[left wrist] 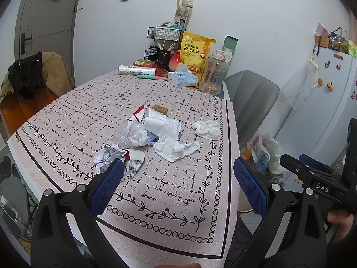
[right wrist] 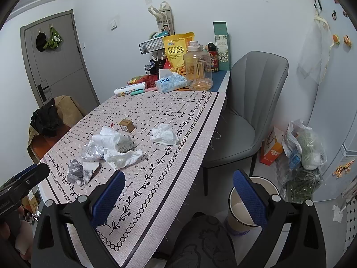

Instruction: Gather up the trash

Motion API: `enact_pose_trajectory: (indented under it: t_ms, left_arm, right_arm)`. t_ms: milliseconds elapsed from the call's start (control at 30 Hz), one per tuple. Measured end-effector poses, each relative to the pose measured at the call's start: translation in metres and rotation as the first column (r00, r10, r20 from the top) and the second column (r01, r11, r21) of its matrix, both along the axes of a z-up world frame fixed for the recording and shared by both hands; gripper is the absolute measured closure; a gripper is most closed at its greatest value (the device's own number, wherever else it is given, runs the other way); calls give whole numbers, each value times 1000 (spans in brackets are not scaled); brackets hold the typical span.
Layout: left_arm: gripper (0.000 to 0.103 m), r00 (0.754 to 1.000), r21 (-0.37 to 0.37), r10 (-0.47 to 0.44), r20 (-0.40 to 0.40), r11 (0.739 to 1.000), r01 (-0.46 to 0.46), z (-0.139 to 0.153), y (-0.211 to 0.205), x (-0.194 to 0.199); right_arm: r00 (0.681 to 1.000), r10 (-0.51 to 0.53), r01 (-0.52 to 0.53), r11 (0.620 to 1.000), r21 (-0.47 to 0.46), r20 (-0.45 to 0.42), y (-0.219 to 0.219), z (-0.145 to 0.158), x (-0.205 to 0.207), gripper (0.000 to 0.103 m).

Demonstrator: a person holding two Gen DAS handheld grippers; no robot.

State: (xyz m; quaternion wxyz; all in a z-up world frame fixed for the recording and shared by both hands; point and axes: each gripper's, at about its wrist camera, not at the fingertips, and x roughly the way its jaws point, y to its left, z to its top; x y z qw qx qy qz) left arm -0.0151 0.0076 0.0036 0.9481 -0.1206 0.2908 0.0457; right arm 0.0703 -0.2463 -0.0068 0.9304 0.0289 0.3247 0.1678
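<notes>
Left wrist view: both hand-held grippers (left wrist: 178,183) (right wrist: 178,192) gape wide, empty, over the tablecloth's (left wrist: 169,201) bare near edge.

Left wrist: you're looking down along the table (left wrist: 67,120).
Right wrist: you're viewing rightward, sharing its trash pile (right wrist: 107,147).

bin (right wrist: 239,197) rim behind gripper finger, snack box (right wrist: 126,125) label unreadable — too small

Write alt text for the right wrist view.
The open right gripper hovers over the near edge of a patterned table strewn with crumpled tissues, wrappers and a small brown box. A grey chair and white bin stand right.
</notes>
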Motion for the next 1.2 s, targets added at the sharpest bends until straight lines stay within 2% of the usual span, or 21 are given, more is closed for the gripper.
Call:
enact_pose_trajectory:
  t_ms: [267,467,667,833,1200]
  left_arm:
    - [6,1000,-23,27,-2,999,-27,-5,16,2]
    - [6,997,-53,72,-22,996,-73,-17,43,7]
    - [6,992,-89,103,-67,990,-109,-38,71,15]
    - [6,987,-110,124,-101,985,-135,-56,91,27]
    - [21,980,-134,145,-139,977,-164,-83,117,56]
  right_arm:
    - [1000,18,-18,1000,-19,-1,12,-3,5,8]
    - [999,54,-54,998,-34,3,30,-5,13,8]
    - [993,103,-105,994,-26,-49,51,-18,27,9]
    - [985,148,-151,988,-27,-84,70,-31,38,14]
    - [968,210,-212,977,2,-138,102,-52,64,18]
